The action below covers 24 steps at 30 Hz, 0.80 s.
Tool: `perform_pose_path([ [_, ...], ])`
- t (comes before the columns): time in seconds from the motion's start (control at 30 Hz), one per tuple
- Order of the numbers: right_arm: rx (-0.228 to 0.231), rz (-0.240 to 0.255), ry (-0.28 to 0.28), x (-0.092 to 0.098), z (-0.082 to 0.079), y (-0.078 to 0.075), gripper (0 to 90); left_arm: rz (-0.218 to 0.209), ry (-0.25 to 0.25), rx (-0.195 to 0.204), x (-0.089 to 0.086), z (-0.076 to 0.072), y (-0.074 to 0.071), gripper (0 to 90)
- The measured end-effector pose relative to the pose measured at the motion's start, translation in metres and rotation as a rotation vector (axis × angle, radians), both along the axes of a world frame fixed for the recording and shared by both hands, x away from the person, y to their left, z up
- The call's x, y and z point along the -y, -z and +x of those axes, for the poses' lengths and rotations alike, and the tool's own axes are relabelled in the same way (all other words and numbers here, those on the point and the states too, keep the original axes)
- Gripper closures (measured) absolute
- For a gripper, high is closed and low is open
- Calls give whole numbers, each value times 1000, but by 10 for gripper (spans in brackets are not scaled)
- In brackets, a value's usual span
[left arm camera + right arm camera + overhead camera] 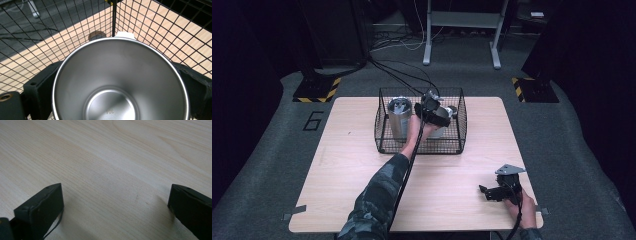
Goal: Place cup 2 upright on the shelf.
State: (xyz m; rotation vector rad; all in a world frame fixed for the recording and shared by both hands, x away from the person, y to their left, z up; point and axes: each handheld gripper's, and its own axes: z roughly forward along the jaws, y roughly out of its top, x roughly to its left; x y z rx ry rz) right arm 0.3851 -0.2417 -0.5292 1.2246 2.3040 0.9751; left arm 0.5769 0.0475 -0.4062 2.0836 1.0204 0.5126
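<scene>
A black wire basket stands on the far middle of the wooden table. A tall steel tumbler stands upright in its left half. My left gripper reaches into the basket's right half and is shut on a second steel cup. In the left gripper view the open mouth of this cup sits between both jaws, with the basket's mesh behind it. My right gripper rests open near the table's front right corner. Bare wood lies between its fingers.
A small white tab shows just past the held cup's rim. Cables run across the grey floor behind the table to a metal stand. Yellow-black striped pads lie off both far corners.
</scene>
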Motion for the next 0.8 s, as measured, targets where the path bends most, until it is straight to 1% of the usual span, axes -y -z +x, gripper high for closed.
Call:
perform_pose_path([
  [0.07, 0, 0, 0, 0, 0, 0, 0, -3, -3, -5, 1, 1, 0, 55],
  [0.3, 1, -1, -1, 0, 0, 0, 0, 16, -2, -32, 4, 5, 2, 55],
  [0.33, 1, -1, -1, 0, 0, 0, 0, 22, -4, -28, 5, 6, 3, 55],
  [0.4, 1, -1, -1, 0, 0, 0, 0, 27, -4, -32, 5, 6, 4, 55],
  [0.47, 1, -1, -1, 0, 0, 0, 0, 31, -8, -49, 4, 8, 6, 54],
  [0.6, 1, -1, -1, 0, 0, 0, 0, 40, -15, -64, 4, 9, 9, 54],
  [0.77, -1, 0, -1, 0, 0, 0, 0, 44, -20, -69, 4, 10, 10, 53],
  [0.8, 4, -2, -2, 0, 0, 0, 0, 47, -19, -72, 5, 10, 11, 54],
])
